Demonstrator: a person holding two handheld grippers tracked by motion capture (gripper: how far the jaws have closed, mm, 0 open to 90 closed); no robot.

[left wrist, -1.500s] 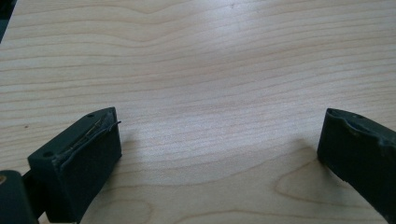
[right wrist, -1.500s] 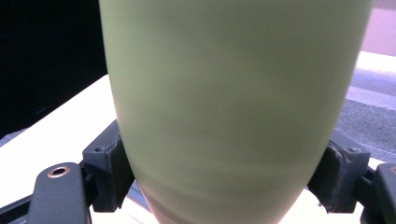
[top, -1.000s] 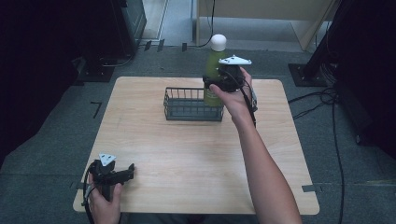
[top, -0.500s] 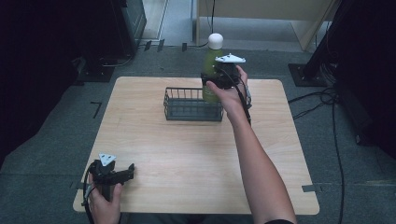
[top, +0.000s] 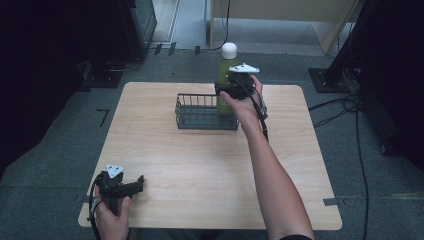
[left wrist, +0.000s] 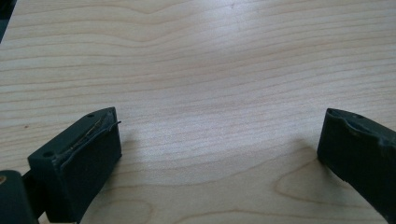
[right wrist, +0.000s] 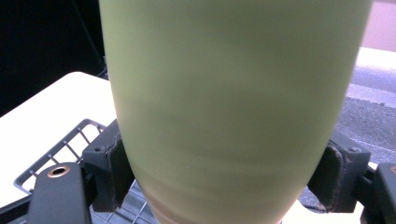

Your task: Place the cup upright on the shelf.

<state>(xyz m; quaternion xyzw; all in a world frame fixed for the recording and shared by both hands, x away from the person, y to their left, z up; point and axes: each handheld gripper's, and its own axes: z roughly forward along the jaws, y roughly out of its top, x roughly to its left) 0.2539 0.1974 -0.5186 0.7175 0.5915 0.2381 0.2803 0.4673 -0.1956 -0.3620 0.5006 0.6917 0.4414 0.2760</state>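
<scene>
Green bottle [top: 226, 75] with white cap, pinched in right gripper [top: 239, 86] jaws over wire basket's [top: 202, 112] right end; not yet lowered in, by appearance. Left gripper [top: 126, 186] jaws spread, idle on counter [top: 200, 165].

Setting: a lab or test room, as far as I can judge. My desk [top: 210, 165], pale wood with rounded corners, stands alone on grey carpet [top: 60, 165]. Black cables [top: 360, 130] trail over the floor to my right. Dark equipment stand bases [top: 327, 80] sit beyond the far corner. Tape marks [top: 104, 116] are stuck to the carpet at my left. Light wooden furniture [top: 280, 20] stands at the back; the surroundings are dim.
</scene>
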